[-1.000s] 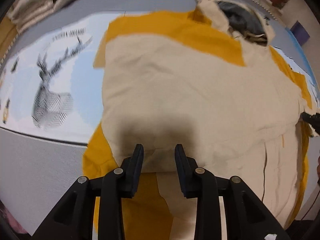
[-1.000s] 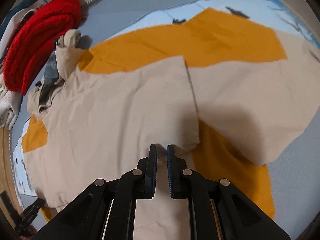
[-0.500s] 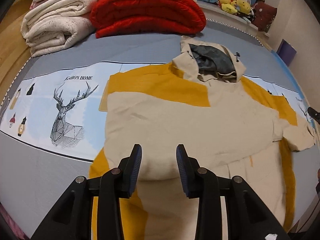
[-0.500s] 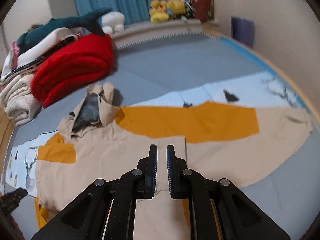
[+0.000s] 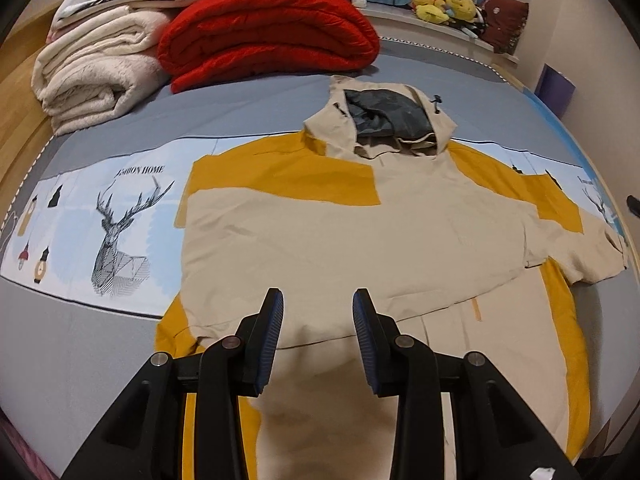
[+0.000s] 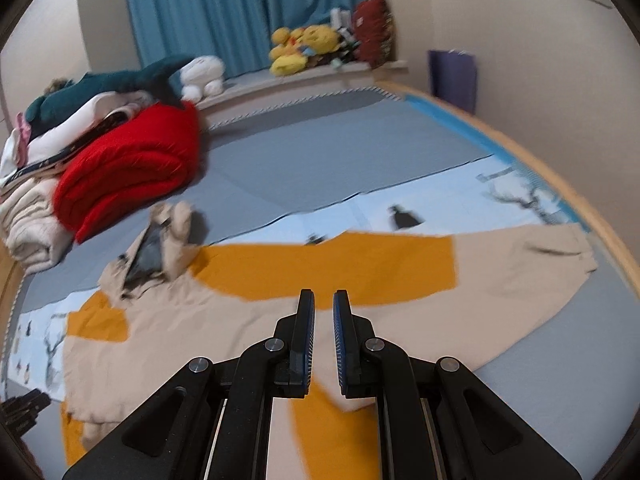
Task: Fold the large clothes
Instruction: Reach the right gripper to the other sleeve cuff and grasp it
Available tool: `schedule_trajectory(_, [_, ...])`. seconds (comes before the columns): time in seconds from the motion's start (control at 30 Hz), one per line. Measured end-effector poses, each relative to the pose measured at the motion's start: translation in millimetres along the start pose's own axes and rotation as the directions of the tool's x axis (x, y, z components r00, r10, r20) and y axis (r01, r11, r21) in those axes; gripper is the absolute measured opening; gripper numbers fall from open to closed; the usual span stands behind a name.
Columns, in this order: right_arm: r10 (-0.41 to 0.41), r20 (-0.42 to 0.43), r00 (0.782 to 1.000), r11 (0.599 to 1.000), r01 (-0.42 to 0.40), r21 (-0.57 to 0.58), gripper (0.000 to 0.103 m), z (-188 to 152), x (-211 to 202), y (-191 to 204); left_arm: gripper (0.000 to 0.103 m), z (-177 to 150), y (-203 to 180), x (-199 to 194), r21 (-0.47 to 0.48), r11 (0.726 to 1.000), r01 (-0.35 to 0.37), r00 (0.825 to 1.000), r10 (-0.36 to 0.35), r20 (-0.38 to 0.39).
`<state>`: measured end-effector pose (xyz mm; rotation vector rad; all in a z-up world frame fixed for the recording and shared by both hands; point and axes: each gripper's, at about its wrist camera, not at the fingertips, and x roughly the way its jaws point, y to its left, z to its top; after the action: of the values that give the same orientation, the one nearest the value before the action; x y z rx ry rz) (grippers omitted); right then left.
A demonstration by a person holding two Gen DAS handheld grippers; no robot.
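Jacket (image 5: 360, 240) spread flat on bed (image 5: 100, 360), hood (image 5: 380, 120) toward the far end near red blanket (image 5: 264, 36) and cream blankets (image 5: 92, 76). Left sleeve already folded across the chest; right sleeve (image 6: 500, 276) stretched straight out sideways toward the bed's edge, cuff at the far tip.

Left gripper (image 5: 318, 336) above the lower half of the jacket, jaws partly apart, nothing between them, cloth visible through the gap. Right gripper (image 6: 324, 336) raised over the jacket's right side, jaws narrowed to a slim gap, empty, no cloth pinched.

Key relation: long axis of the outstretched sleeve runs crosswise to the body, lying ahead and to the right of the right gripper. Judged nearer to the right hand by a clear margin; left gripper sits over the body well apart from that cuff. Body's own long axis runs hood to hem, hem nearest both grippers.

Likely next: reach out to the cuff end with the right hand, jaws to widen first, then carry sleeve inward across the chest. Hem fold left for after
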<state>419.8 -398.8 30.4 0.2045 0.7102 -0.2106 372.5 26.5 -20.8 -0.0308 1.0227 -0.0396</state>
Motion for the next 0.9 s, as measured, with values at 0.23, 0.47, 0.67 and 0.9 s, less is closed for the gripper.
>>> schedule_trajectory(0.23, [-0.091,0.026,0.996,0.991,0.088,0.099,0.011,14.4,5.1,-99.0,0.033,-0.4,-18.6,6.2,0.069,0.998,0.000,1.000,0.000,0.009])
schedule_trajectory(0.47, [-0.124,-0.097,0.988,0.924,0.150,0.353,0.011,-14.6,38.3,-212.9,0.033,0.7,-22.6,15.2,0.070,0.998,0.011,1.000,-0.010,-0.002])
schedule_trajectory(0.67, [-0.169,-0.163,0.972,0.860,0.226,0.457,0.011,-44.5,62.1,-282.4,0.033,1.9,-26.8,23.3,0.069,0.997,0.017,1.000,-0.016,-0.015])
schedule_trajectory(0.9, [-0.095,-0.180,0.979,0.774,0.186,0.606,0.011,-73.0,94.8,-324.9,0.033,0.0,-33.9,35.7,0.074,0.997,0.031,0.999,-0.028,-0.043])
